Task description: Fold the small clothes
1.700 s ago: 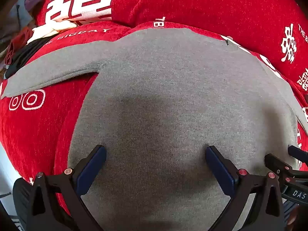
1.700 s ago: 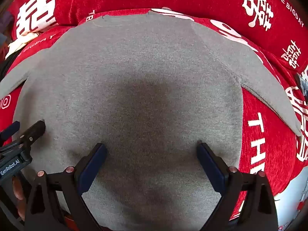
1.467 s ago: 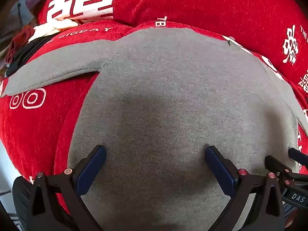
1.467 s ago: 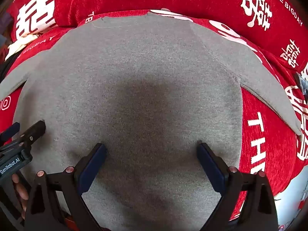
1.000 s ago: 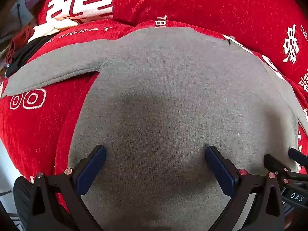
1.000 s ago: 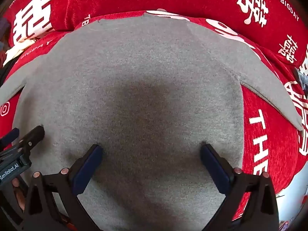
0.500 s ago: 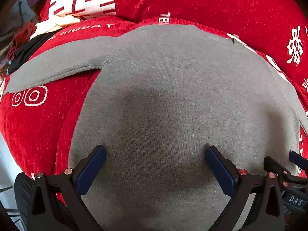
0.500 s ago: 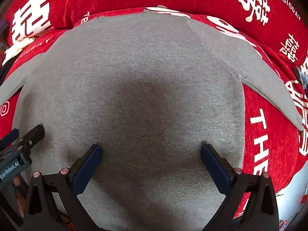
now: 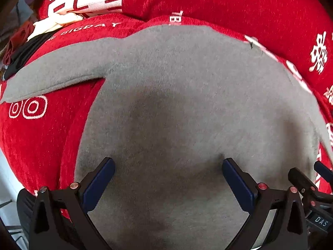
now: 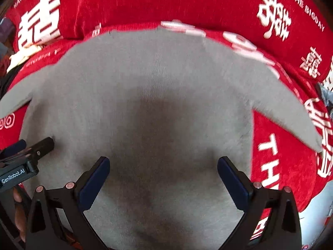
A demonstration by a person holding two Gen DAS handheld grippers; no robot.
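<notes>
right gripper [image 10: 163, 171] shifted slightly | grey shirt [image 10: 149, 95] flat under spread fingers [image 10: 94, 179]

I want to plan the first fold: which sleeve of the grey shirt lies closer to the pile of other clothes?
The left sleeve: its cuff points toward the pile of clothes; the right sleeve points away.

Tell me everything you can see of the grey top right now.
The grey top is a plain knit garment, spread flat and unfolded on the red printed cover. One sleeve reaches out to the left, the other sleeve to the right. Its far edge lies near the red cushions. The left tool and right tool are both open above its near part, gripping nothing.
</notes>
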